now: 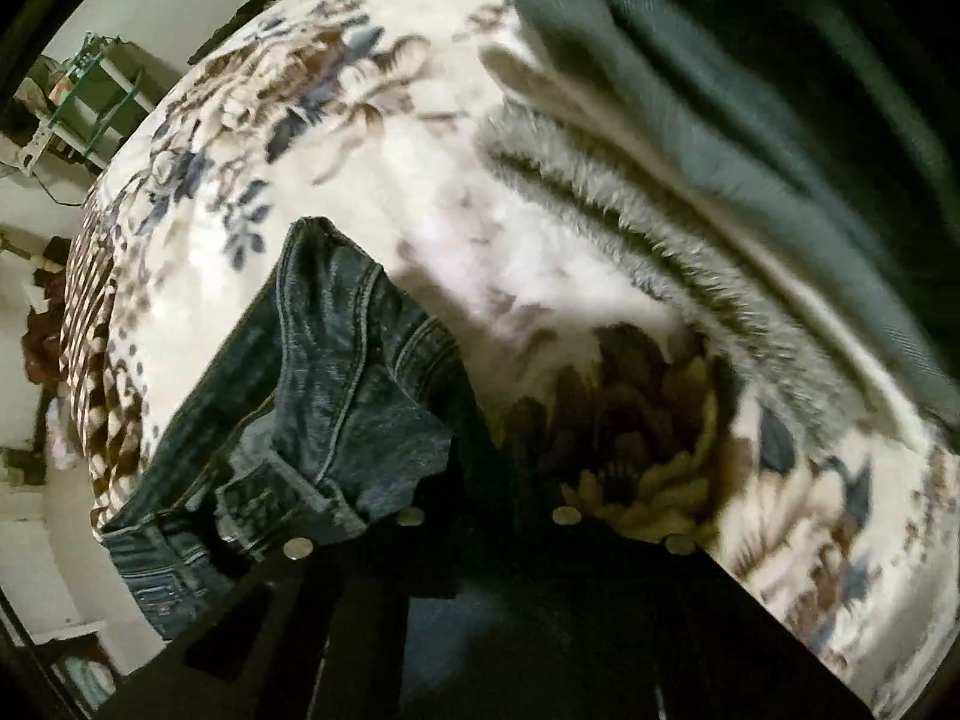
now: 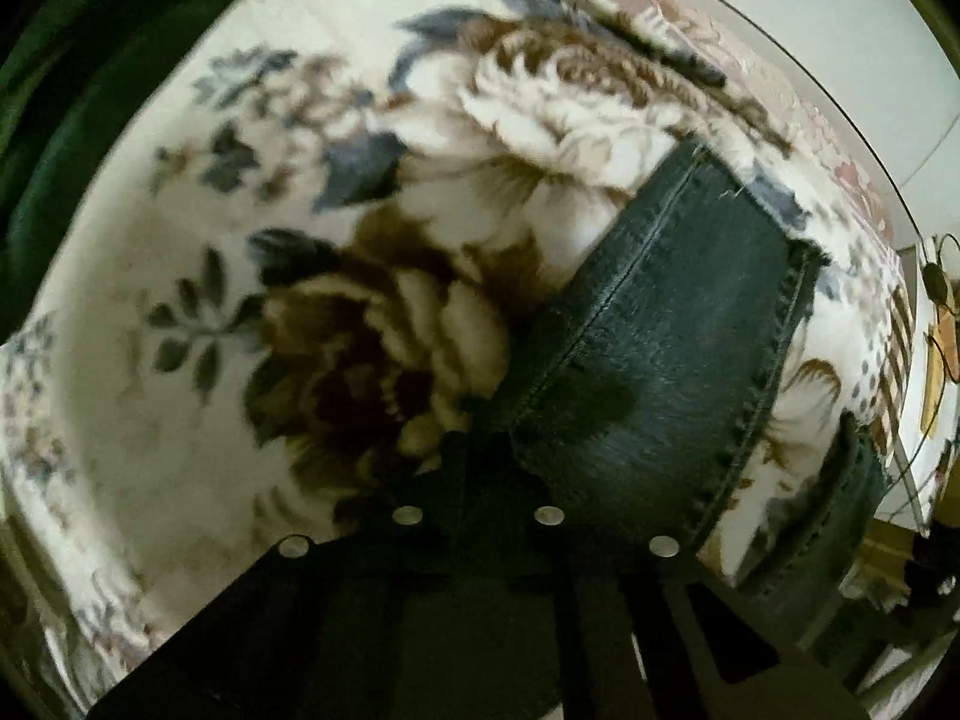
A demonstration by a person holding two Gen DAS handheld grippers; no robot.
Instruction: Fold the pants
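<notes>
Blue denim jeans [image 1: 336,396] lie bunched on a floral blanket [image 1: 360,120], waistband and pocket seams towards the left. My left gripper [image 1: 480,474] points down at their right edge. Its dark jaws are together, and a fold of denim runs in between them. In the right wrist view a dark denim leg [image 2: 672,348] with a stitched seam stretches up and right to its hem. My right gripper [image 2: 480,456] is shut on the near corner of that leg. A second strip of denim [image 2: 840,510] lies at the right, near the bed's edge.
A grey-green jacket [image 1: 750,90] with a fur trim [image 1: 660,258] lies across the blanket's upper right. The blanket [image 2: 180,372] drops off at the left edge of the bed, where a green rack [image 1: 90,96] and clutter stand. Dark green cloth [image 2: 36,180] borders the far left.
</notes>
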